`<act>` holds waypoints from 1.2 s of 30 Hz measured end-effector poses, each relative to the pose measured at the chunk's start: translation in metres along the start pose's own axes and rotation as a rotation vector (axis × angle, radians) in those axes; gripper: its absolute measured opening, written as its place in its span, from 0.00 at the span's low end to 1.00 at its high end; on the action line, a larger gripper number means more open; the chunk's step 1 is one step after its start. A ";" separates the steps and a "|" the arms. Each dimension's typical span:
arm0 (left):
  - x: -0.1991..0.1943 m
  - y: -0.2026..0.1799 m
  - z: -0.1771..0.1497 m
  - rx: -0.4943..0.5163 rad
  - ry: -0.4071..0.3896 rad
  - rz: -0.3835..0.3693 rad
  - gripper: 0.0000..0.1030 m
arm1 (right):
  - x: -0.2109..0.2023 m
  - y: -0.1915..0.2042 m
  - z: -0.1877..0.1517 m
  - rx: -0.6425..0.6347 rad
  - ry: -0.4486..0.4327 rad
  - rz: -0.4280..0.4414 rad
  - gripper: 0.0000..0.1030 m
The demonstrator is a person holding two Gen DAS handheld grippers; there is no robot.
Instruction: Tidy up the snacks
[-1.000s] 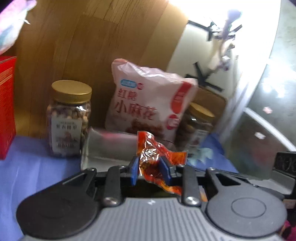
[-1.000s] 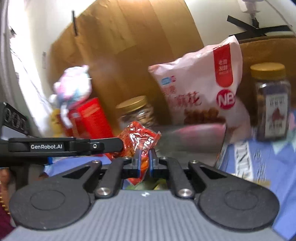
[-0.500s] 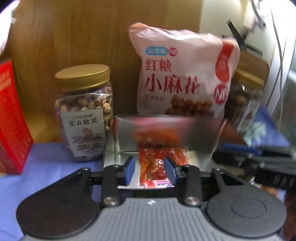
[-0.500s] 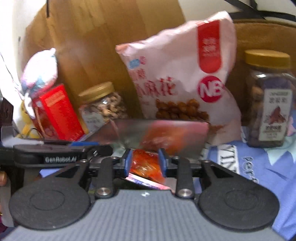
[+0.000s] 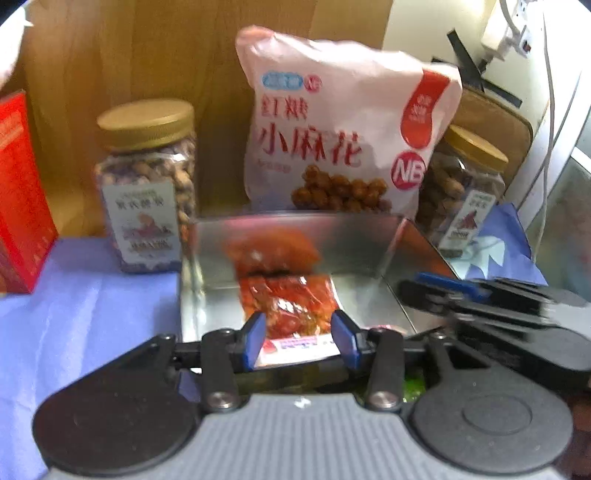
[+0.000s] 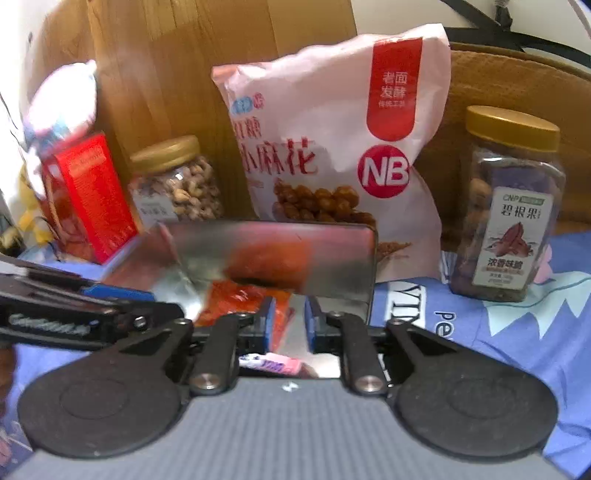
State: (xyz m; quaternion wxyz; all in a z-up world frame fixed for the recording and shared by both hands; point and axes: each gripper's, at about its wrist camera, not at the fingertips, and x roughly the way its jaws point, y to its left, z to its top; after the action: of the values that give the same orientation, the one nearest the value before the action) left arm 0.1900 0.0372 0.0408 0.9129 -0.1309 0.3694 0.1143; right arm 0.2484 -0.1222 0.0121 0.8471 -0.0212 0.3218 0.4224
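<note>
One glossy orange-red snack packet (image 5: 290,308) lies in the tin (image 5: 207,258), seemingly untouched between both parted claws.

Wooden board (image 5: 122,55) backdrop, white wall (image 5: 417,33) behind, blue cloth (image 5: 74,306) underneath

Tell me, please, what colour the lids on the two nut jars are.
Gold, on both the left jar and the right jar; clearest in the right wrist view.
</note>
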 end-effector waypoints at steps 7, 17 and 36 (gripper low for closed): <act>-0.056 0.014 -0.035 0.000 -0.131 -0.075 0.43 | -0.078 -0.042 -0.010 0.125 -0.168 0.002 0.31; -0.071 0.007 -0.113 -0.007 -0.036 -0.203 0.43 | -0.057 -0.111 -0.082 0.536 0.026 0.107 0.48; -0.119 0.050 -0.172 -0.112 -0.018 -0.319 0.51 | -0.127 0.083 -0.140 0.002 0.051 0.341 0.78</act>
State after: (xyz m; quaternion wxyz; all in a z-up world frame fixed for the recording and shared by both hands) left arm -0.0201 0.0150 -0.0023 0.9140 -0.2377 0.3286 -0.0104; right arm 0.0585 -0.2014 -0.0075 0.7547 0.0239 0.3426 0.5590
